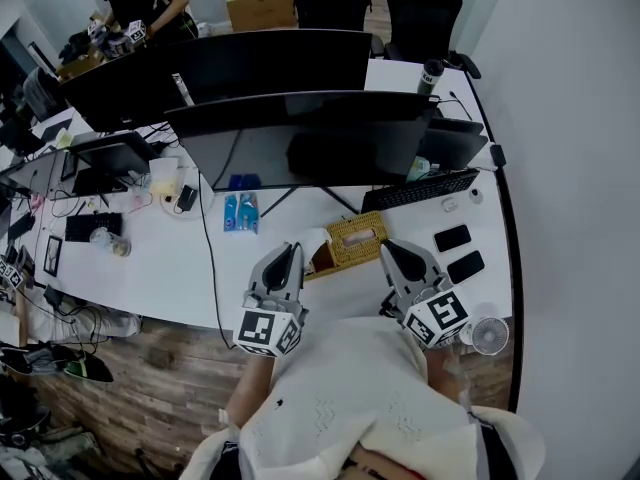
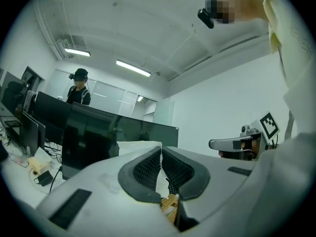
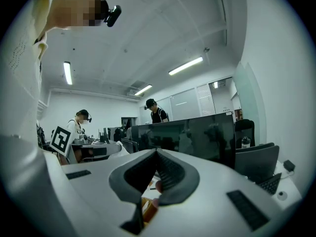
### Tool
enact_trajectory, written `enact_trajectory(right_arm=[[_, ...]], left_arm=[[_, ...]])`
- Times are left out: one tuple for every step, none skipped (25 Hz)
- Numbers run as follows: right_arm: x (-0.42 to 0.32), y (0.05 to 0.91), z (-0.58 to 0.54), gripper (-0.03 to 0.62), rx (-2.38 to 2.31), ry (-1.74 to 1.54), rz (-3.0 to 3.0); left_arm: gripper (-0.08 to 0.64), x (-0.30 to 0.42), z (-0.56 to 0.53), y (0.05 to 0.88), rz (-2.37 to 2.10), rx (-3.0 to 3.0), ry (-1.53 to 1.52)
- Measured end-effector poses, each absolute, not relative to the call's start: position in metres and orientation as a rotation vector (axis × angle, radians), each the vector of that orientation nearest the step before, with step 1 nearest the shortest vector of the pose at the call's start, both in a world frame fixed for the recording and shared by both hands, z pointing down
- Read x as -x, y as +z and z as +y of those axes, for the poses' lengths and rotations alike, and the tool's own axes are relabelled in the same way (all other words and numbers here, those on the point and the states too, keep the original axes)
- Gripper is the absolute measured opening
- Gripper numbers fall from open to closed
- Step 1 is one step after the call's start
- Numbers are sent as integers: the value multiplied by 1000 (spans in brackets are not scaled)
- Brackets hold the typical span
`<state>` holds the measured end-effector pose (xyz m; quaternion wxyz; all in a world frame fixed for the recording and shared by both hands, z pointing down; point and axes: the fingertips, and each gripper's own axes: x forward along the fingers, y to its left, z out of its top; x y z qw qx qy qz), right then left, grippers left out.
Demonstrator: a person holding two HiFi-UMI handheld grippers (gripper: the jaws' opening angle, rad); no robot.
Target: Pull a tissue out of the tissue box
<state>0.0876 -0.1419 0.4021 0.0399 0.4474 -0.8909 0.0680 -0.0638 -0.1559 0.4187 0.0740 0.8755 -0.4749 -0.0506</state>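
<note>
A woven yellow tissue box (image 1: pixel 357 238) lies on the white desk (image 1: pixel 170 268) just ahead of both grippers. A white tissue (image 1: pixel 314 238) rises from its left end. In the head view my left gripper (image 1: pixel 293 251) has its tip at that tissue. Up close in the left gripper view, the left gripper (image 2: pixel 161 150) is shut on the tissue (image 2: pixel 138 147), with the box (image 2: pixel 169 204) showing below the jaws. My right gripper (image 1: pixel 387 246) sits by the box's right end. Its jaws meet in the right gripper view (image 3: pixel 156 152), with a bit of the box (image 3: pixel 148 209) beneath them.
Dark monitors (image 1: pixel 300 133) stand behind the box, with a keyboard (image 1: pixel 420 190) at right. Two phones (image 1: pixel 452 238) and a small fan (image 1: pixel 488 336) lie to the right, and a blue packet (image 1: pixel 240 211) and cables to the left. A person (image 1: pixel 140 8) works at the far desk.
</note>
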Motion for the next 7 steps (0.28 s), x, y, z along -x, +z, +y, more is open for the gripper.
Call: enact_trajectory(right_arm=[[-88,403,-142,0,-1375,212,-2727],[-89,403,-142,0,-1376,215,-2723],[-89,404,-143,0,-1376,216,-2719],[-89,405,-143,0,-1374,217,-2716],[-89,406,-144,0,-1372,218,-2715],[-89,406,-144,0,-1369,219,-2715],[-88,406,-145,0,-1367,219,-2715]], left_arm=[[15,63,-156,420,-1424,-2627,-151],[15,62,-156,421,-1422,-2624,-150],[15,61,-156,422,-1420,-2622,-148],[15,60,-156,423,-1418,-2619,-147],[15,60,-156,424,-1416,-2618,-147],[15,59,-156,424,-1415,-2618,-146],[15,59,-156,424,-1414,-2618,-146]])
